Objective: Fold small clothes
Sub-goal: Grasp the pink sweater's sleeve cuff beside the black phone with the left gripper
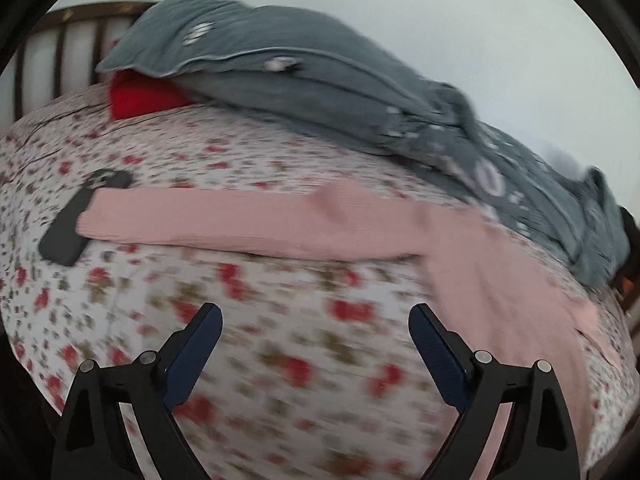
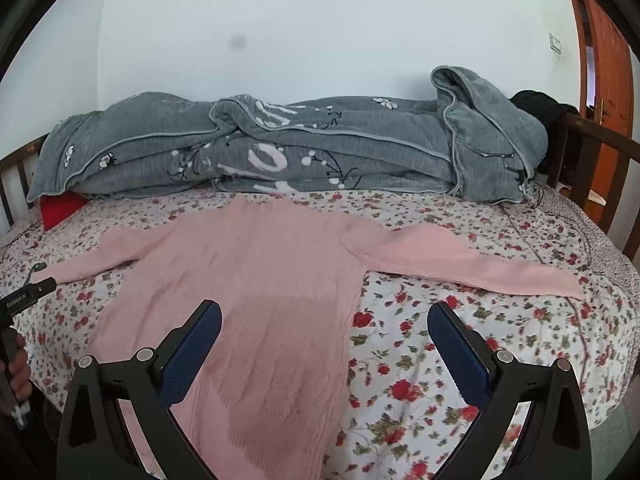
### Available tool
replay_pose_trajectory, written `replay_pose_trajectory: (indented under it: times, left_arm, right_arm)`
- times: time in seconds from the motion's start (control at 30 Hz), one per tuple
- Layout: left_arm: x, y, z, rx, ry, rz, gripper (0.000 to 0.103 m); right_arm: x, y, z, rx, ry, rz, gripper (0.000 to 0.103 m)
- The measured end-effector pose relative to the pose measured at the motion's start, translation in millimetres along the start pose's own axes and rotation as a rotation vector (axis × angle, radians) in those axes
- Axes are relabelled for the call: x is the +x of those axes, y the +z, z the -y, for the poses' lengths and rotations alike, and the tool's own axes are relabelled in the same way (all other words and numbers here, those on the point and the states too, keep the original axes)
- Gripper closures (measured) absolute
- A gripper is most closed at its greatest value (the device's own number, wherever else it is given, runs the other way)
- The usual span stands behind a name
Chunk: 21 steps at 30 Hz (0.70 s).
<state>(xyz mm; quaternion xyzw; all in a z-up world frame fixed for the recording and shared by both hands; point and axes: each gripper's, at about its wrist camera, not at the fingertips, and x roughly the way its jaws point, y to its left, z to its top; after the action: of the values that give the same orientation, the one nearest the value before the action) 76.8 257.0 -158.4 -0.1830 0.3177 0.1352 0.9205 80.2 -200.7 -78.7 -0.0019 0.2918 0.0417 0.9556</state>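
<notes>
1 pink sweater [image 2: 256,280] lies flat on the floral bedsheet [image 2: 420,380], body running near to far and 2 sleeves spread out sideways, 1 to the left and 1 to the right. In the right wrist view the right gripper [image 2: 324,320] hovers over the near part of the body, fingers wide apart and clamped on nothing; the body's right edge runs between them. The right sleeve [image 2: 472,264] stretches away to the far right, its long axis across the bed.

In the blurred left wrist view the left gripper [image 1: 316,324] also has its fingers apart and empty, over bare sheet, with the left sleeve [image 1: 248,220] lying crosswise just beyond the fingertips. Its cuff rests on 1 dark phone-like object [image 1: 84,220]. So the left gripper looks nearer the left sleeve, the right nearer the body's right edge and right sleeve.

1 grey quilt [image 2: 280,152] is heaped along the far side, with 1 red item [image 2: 60,206] partly under its left end.
</notes>
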Motion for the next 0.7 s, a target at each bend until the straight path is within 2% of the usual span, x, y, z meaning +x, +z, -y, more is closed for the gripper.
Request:
replay_pose_trajectory:
  times: [0.1, 0.17, 0.23, 0.33, 0.43, 0.53, 0.6, 0.63, 0.67, 0.7]
  left_arm:
    - [14, 9, -35, -0.064, 0.047, -0.001, 0.01]
    - [25, 15, -62, -0.127, 0.085, -0.004, 0.02]
    - [34, 19, -79, -0.169, 0.103, -0.016, 0.02]
    - [44, 24, -107, -0.252, 0.104, -0.032, 0.026]
    - [49, 33, -129, -0.326, 0.099, -0.01, 0.027]
    - [57, 45, -139, -0.371, 0.13, -0.011, 0.03]
    - [61, 51, -138, -0.372, 0.161, -0.008, 0.036]
    - [63, 54, -136, -0.357, 0.189, -0.011, 0.042]
    - [65, 57, -133, -0.341, 0.213, -0.017, 0.054]
    - [68, 60, -131, -0.332, 0.232, -0.025, 0.062]
  right_arm:
    - [17, -4, -7, -0.014, -0.014, -0.03, 0.002]
    - [28, -7, -10, -0.025, -0.04, -0.052, 0.002]
    - [34, -11, -10, -0.026, -0.053, -0.057, 0.002]
    - [39, -14, -5, -0.016, -0.061, -0.066, 0.002]
    - [49, -20, 3, 0.008, -0.06, -0.093, 0.002]
    - [54, -22, 10, 0.024, -0.059, -0.105, 0.002]
    - [58, -24, 17, 0.042, -0.06, -0.109, 0.002]
    - [60, -25, 22, 0.052, -0.064, -0.107, 0.002]
    - [61, -25, 24, 0.055, -0.066, -0.106, 0.002]
    - [64, -26, 29, 0.063, -0.072, -0.103, 0.002]
